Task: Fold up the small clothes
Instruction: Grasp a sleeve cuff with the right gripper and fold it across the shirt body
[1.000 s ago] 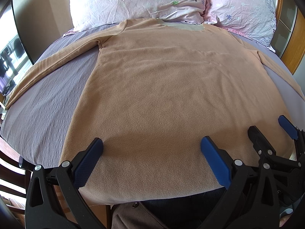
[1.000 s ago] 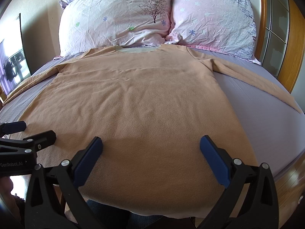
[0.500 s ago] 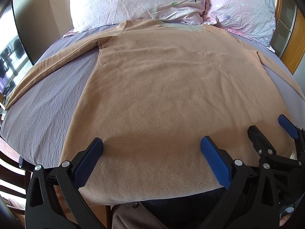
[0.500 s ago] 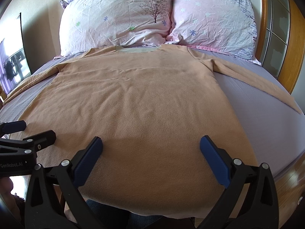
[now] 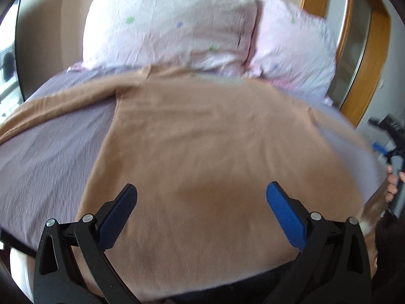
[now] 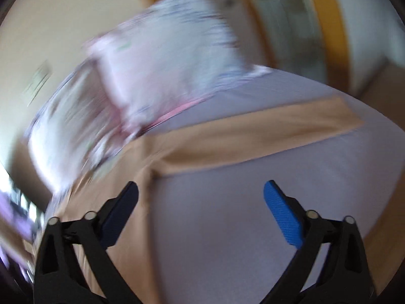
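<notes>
The tan long-sleeved sweater point(image 5: 202, 157) lies flat on the lilac bedsheet point(image 5: 45, 167), collar toward the two pillows point(image 5: 172, 27), hem nearest, sleeves spread sideways. The left gripper point(image 5: 201, 217) hangs above the hem, tongs wide. The right gripper point(image 6: 201, 215), equally wide, holds nothing over sheet beside the right sleeve point(image 6: 253, 136).

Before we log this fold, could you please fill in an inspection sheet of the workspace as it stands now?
Surface: bed with a lilac sheet.
Job's things: tan long-sleeved top lying flat, both sleeves spread out; right sleeve on the sheet.
Clutter: nothing seen.
Grippers: left gripper open above the top's hem, holding nothing; right gripper open over the bed's right side beside the sleeve, holding nothing; that view is blurred.
Cables: nothing seen.
Surroundings: two floral pillows at the head, wooden frame at right.
</notes>
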{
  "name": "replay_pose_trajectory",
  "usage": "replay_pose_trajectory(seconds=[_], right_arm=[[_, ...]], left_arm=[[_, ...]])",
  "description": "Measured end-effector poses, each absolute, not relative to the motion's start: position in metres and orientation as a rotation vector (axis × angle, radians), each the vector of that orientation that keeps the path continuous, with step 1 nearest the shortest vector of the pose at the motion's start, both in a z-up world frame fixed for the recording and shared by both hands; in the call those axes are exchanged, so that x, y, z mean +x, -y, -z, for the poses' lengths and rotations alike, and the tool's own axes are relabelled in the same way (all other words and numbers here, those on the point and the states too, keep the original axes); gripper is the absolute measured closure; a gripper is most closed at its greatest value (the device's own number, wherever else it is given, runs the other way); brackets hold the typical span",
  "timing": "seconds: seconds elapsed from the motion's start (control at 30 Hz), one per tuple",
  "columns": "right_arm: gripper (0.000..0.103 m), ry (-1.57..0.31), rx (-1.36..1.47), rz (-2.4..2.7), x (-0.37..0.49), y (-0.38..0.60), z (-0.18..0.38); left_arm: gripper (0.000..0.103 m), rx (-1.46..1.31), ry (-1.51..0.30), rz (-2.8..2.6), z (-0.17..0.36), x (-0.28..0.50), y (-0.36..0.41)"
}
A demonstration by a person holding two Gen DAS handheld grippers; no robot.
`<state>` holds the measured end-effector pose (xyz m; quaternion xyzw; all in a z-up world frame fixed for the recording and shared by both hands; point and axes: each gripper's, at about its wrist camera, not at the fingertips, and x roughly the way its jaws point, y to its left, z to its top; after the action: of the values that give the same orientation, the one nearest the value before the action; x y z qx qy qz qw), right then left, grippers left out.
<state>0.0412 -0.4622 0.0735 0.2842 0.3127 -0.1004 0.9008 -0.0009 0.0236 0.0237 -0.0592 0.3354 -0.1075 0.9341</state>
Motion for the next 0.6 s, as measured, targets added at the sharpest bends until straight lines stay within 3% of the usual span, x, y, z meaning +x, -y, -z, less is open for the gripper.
replay_pose_trajectory(seconds=[0.1,0.3,0.43,0.47,0.5,0.6], right_arm=[[0.048,-0.678,0.824,0.375,0.052,0.542,-0.058],[0.059,-0.684,1.085,0.589,0.059,0.618,-0.019],[0.067,-0.636,1.102,0.613,0.061,0.630,-0.007],[0.075,-0.624,1.104,0.618,0.062,0.632,-0.006],[0.095,-0.621,1.105,0.629,0.066,0.634,-0.003],[0.099,-0.630,1.081,0.626,0.075,0.636,-0.006]], left_arm=[[0.001,-0.177,-0.538,0.279,-0.039,0.000,-0.033],[0.001,-0.294,-0.419,0.395,-0.051,0.014,-0.052],[0.001,-0.355,-0.413,0.407,-0.051,0.031,-0.066],[0.001,-0.373,-0.417,0.410,-0.051,0.036,-0.070],[0.001,-0.398,-0.419,0.420,-0.050,0.040,-0.077],[0.001,-0.512,-0.427,0.457,-0.045,0.047,-0.103]])
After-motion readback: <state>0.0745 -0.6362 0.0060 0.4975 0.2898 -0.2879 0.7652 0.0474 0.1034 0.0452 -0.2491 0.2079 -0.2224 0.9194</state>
